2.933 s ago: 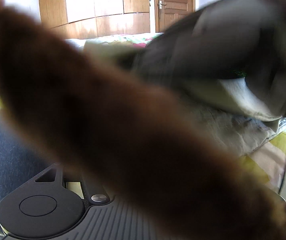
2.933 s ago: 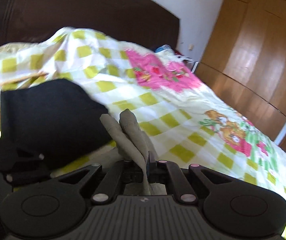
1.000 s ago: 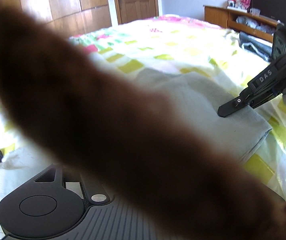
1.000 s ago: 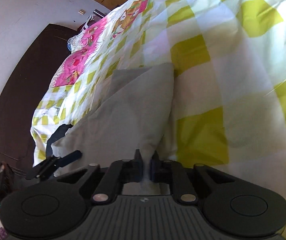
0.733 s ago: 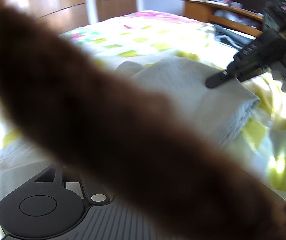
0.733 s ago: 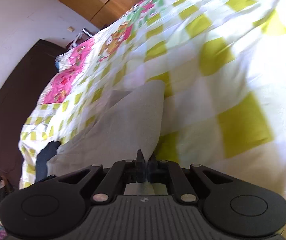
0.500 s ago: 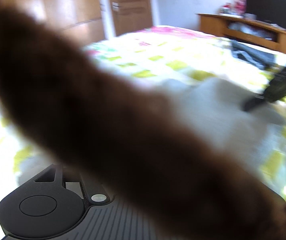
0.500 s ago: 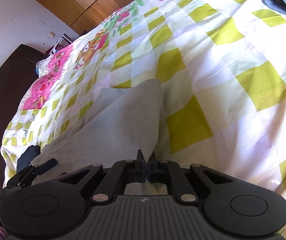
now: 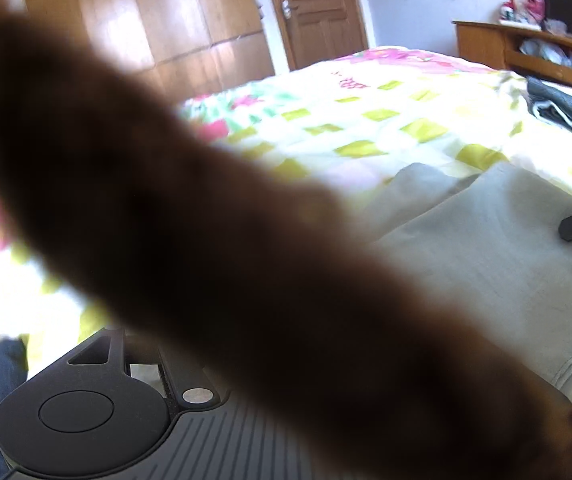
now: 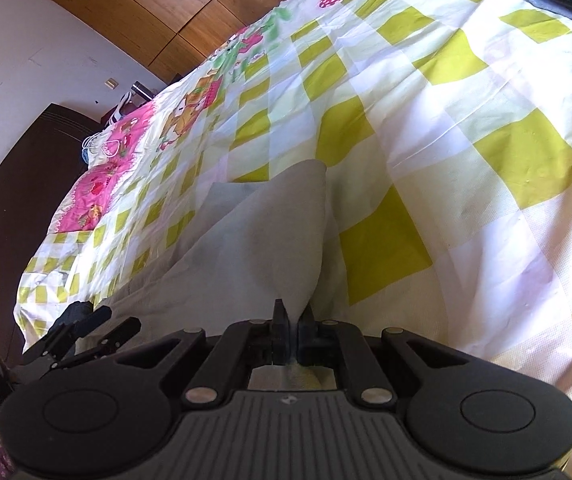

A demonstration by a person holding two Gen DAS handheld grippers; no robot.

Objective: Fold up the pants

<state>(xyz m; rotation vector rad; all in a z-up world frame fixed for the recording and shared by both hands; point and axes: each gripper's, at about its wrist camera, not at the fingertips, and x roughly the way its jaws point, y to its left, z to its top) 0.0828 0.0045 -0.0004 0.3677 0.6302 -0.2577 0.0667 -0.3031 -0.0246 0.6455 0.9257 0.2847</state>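
Two fingers of our right gripper point(image 10: 290, 330) sit pressed together on a pinch of the grey pants point(image 10: 261, 236), the cloth rising between them at the 6 o'clock edge of the right wrist view and spreading away toward 11 o'clock. We see the pants lying folded on the checked bedspread point(image 10: 466, 152), yellow-green and white squares around them on every side. Our left gripper point(image 10: 85, 330) shows at 8 o'clock in that view, at the near-left end of the pants, its two dark fingers standing apart with nothing visible between them. From the left wrist view a blurred brown mass point(image 9: 213, 248) covers the middle, hiding our own fingers. Beyond it the pants point(image 9: 486, 264) lie at 3 o'clock, and a dark folded garment point(image 9: 566, 110) rests at 2 o'clock.
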